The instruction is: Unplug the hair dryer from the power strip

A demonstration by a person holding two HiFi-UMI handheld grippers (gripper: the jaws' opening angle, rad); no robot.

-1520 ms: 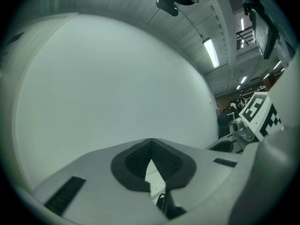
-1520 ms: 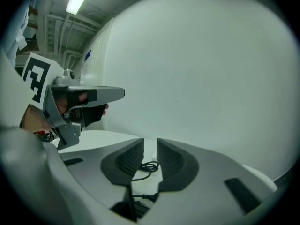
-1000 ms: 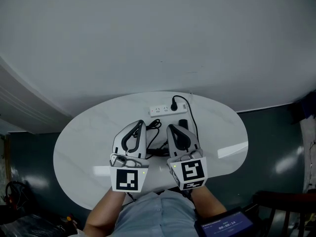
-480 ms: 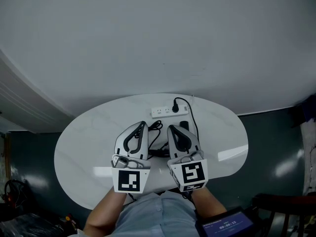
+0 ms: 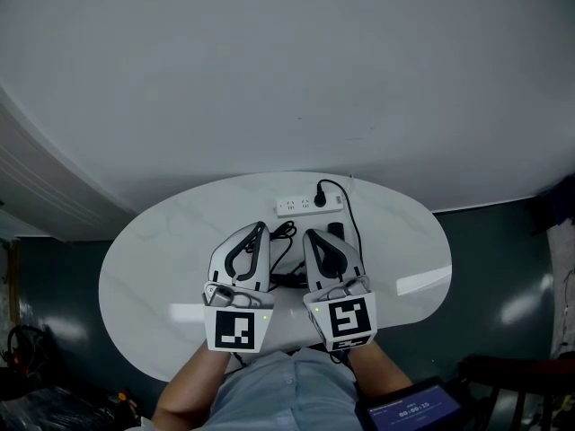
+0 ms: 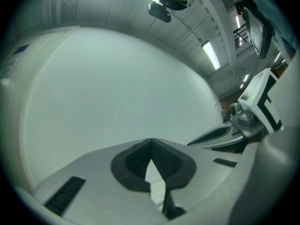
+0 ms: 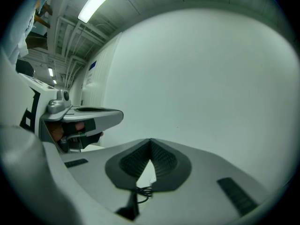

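2 hand-held grippers hung low over the white oval table, close to its near edge.

- Left gripper: jaws clenched tip to tip, nothing in them.
- Between the 2 grippers, a loose black coil of cord lay on the tabletop.
- Beyond the coil, toward the far edge, the white power strip lay flat. The black plug sat seated in its right part, with 1 lead curving off to the right.
- Right gripper: jaws likewise pressed together, empty.
- Hair dryer: I could not pick out its body for certain under the grippers.

Handling, as judged:
- The plug looked small, hard and stiff, held only by socket friction. It was best pinched across its body, not pulled by the soft cord.
- The strip looked light and liable to slide or lift on the smooth top, so it would want pinning down.
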